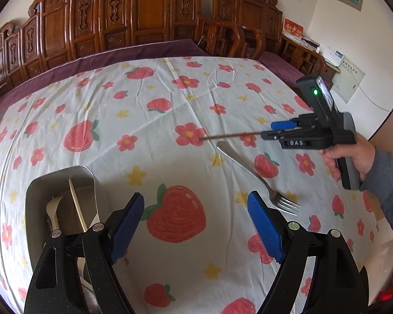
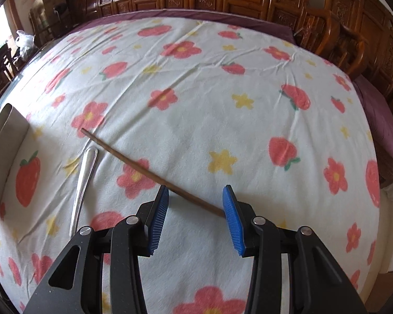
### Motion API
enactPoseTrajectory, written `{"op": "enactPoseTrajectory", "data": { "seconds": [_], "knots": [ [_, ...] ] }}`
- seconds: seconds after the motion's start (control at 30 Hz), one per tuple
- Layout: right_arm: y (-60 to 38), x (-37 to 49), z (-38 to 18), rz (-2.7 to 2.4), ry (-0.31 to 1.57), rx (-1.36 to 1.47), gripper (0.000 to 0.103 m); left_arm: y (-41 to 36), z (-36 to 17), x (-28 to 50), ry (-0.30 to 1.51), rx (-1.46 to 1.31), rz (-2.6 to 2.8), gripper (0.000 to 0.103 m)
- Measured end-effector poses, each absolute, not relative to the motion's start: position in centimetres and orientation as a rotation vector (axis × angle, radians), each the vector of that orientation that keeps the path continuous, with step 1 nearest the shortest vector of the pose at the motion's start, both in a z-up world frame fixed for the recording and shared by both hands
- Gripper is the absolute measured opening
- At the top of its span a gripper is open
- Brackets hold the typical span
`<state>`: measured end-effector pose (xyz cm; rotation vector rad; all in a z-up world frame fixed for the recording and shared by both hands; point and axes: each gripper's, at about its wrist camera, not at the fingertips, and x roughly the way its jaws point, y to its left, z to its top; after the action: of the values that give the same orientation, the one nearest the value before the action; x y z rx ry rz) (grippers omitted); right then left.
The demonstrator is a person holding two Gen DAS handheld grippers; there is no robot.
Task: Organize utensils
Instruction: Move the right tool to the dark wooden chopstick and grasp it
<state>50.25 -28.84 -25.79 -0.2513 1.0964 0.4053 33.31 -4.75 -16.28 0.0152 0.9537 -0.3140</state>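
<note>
A brown wooden chopstick [image 2: 149, 171] lies on the strawberry-print cloth, its near end between the blue pads of my right gripper [image 2: 195, 196], whose jaws stand open around it. In the left wrist view the chopstick [image 1: 230, 135] pokes out from the right gripper [image 1: 280, 130]. A metal fork [image 1: 259, 176] lies on the cloth near it; its handle shows in the right wrist view [image 2: 82, 180]. A metal utensil box [image 1: 61, 183] holds a white spoon [image 1: 52, 212] and a pale chopstick [image 1: 77, 206]. My left gripper [image 1: 196, 201] is open and empty beside the box.
The cloth [image 1: 170, 99] covers a large table. Carved wooden chairs [image 1: 133, 13] line the far edge. The box also shows at the left edge of the right wrist view [image 2: 2, 157].
</note>
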Motion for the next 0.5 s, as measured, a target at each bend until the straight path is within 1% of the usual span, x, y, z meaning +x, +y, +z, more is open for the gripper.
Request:
{"op": "enactPoseTrajectory", "data": {
  "seconds": [0.07,0.13,0.27,0.3,0.33,0.4,0.5],
  "knots": [
    [-29.1,50.6,-25.8,0.409,1.112,-0.241,0.045,-4.7,-16.5,33.2,0.965,0.02,-0.315,0.078],
    [-29.0,50.6,-25.8,0.409,1.118,-0.261,0.042,-4.7,-16.5,33.1,0.967,0.029,-0.315,0.078],
    [-28.9,50.3,-25.6,0.435,1.142,-0.285,0.023,-4.6,-16.0,32.6,0.96,0.043,-0.308,0.078],
    [-28.9,50.3,-25.6,0.438,1.148,-0.288,0.019,-4.6,-15.9,32.5,0.959,0.042,-0.307,0.078],
    [-28.9,50.2,-25.6,0.44,1.154,-0.294,0.017,-4.6,-15.7,32.3,0.958,0.041,-0.305,0.078],
    [-28.8,49.8,-25.6,0.45,1.17,-0.307,0.008,-4.6,-15.6,32.1,0.957,0.046,-0.301,0.078],
    [-28.9,48.8,-25.5,0.467,1.183,-0.309,0.006,-4.8,-15.3,31.6,0.956,0.047,-0.299,0.078]
  ]
}}
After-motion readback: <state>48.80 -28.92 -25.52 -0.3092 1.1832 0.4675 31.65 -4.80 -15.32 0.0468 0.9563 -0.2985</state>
